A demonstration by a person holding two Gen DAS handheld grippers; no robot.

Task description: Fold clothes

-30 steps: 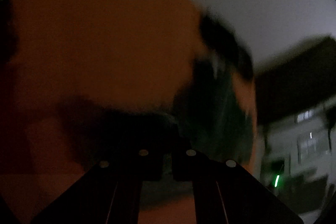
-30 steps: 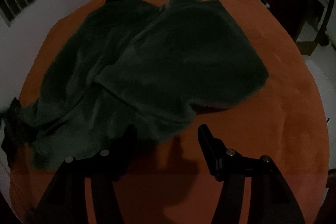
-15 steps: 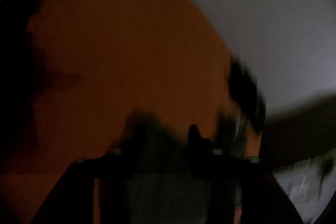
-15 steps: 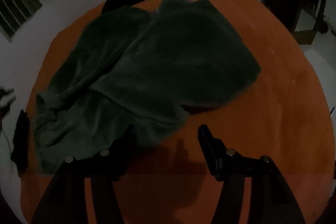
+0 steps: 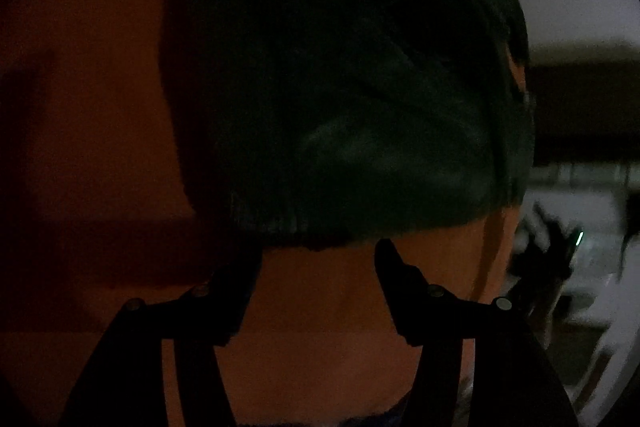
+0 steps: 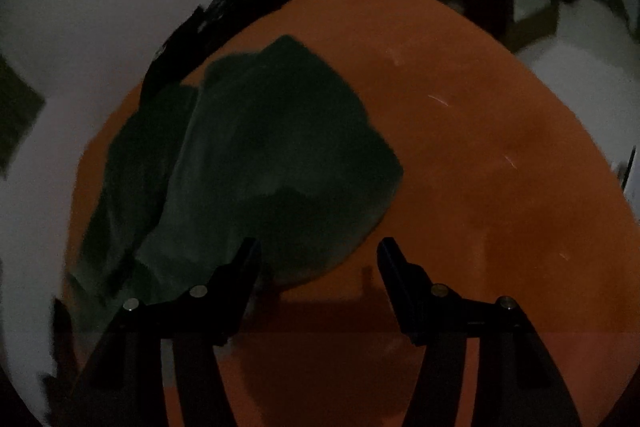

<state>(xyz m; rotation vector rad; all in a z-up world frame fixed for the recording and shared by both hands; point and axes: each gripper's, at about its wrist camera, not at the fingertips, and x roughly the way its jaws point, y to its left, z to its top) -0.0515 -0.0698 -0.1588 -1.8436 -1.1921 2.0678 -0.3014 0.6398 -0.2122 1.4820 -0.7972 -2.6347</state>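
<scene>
A dark green fleece garment (image 6: 256, 163) lies rumpled on the orange cloth-covered surface (image 6: 480, 167), toward its left side, a black fabric item (image 6: 232, 15) at the far edge. The right gripper (image 6: 318, 255) and left gripper (image 5: 318, 255) hover near its hem, both spread and empty.

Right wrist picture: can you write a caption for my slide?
The open right gripper hovers at the near edge of a crumpled dark green garment lying on an orange surface.
</scene>
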